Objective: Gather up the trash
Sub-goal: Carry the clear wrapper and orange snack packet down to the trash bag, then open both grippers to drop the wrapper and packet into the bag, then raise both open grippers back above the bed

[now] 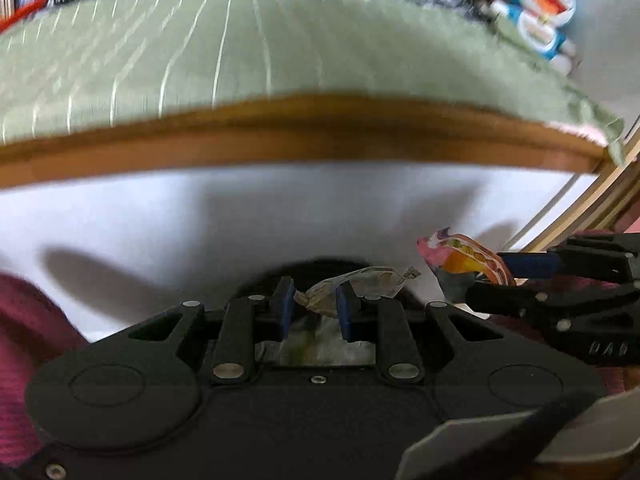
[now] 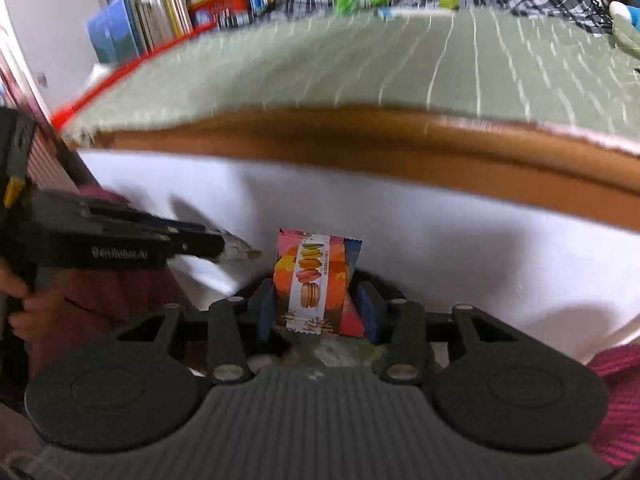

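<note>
**2 wrappers in hand, bin just below**

The macaron wrapper (image 2: pixel 318 284), pink and orange with printed macarons, stands upright between the blue pads (image 2: pixel 265 312) of the right gripper (image 2: pixel 316 312), which is clamped on it at about half width. The clear crumpled wrapper (image 1: pixel 352 284), twisted at its ends, is pinched in the left gripper (image 1: pixel 316 312), whose jaws are drawn in as narrow as they go around the thin plastic.

Taking the dark round bin (image 2: pixel 372 280) as the landmark: both wrappers hang just above its mouth, the macaron wrapper in front of its far rim, the clear one over the same opening. Pale crumpled rubbish (image 2: pixel 336 350) seems to lie inside the bin already, though blur makes that uncertain. The 2 grippers sit close side by side over the bin, the left one's tip near the macaron wrapper without touching it. Beyond the bin rises a white panel (image 1: pixel 280 208), then a wooden bed rail (image 1: pixel 304 128), then a green striped cover (image 1: pixel 200 48). Farther off are bookshelves (image 2: pixel 168 12) and a blue plush toy (image 1: pixel 540 4).

Judging by this, picking up is done for these 2 pieces; what remains is letting them drop into the bin. Small green scraps (image 2: pixel 348 0) at the far edge of the cover may still need collecting, but they are too blurred to be sure.
</note>
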`<state>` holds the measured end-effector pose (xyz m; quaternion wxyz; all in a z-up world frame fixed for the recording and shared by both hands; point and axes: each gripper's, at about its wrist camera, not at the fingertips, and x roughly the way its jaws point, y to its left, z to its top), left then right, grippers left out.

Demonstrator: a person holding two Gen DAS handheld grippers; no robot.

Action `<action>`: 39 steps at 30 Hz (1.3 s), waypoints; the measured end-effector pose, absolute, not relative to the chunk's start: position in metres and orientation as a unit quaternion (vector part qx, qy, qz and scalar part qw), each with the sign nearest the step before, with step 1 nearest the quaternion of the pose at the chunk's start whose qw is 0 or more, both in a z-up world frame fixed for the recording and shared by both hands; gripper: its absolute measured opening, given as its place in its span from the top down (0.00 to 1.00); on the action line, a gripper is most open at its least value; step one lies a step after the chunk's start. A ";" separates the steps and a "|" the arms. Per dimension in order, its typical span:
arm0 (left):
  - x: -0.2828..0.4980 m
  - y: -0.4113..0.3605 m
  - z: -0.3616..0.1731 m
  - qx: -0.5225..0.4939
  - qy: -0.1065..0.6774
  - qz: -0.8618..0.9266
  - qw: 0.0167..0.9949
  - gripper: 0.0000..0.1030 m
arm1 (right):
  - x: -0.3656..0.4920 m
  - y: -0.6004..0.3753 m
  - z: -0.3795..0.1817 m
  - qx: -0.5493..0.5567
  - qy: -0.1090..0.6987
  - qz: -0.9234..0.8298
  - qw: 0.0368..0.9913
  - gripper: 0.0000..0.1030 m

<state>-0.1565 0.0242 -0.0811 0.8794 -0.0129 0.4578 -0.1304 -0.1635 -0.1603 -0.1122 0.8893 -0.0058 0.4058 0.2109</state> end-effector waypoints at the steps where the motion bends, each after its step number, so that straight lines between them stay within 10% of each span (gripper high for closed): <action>1: -0.155 0.025 -0.088 -0.013 0.469 -0.125 0.874 0.80 | -0.165 -0.157 -0.117 -0.015 0.411 0.210 0.887 0.52; 18: -0.151 0.019 -0.110 -0.010 0.503 -0.115 0.856 0.79 | -0.162 -0.152 -0.130 -0.011 0.433 0.219 0.874 0.49; 39: -0.147 0.020 -0.075 0.007 0.465 -0.118 0.877 0.34 | -0.161 -0.160 -0.105 0.006 0.398 0.229 0.888 0.31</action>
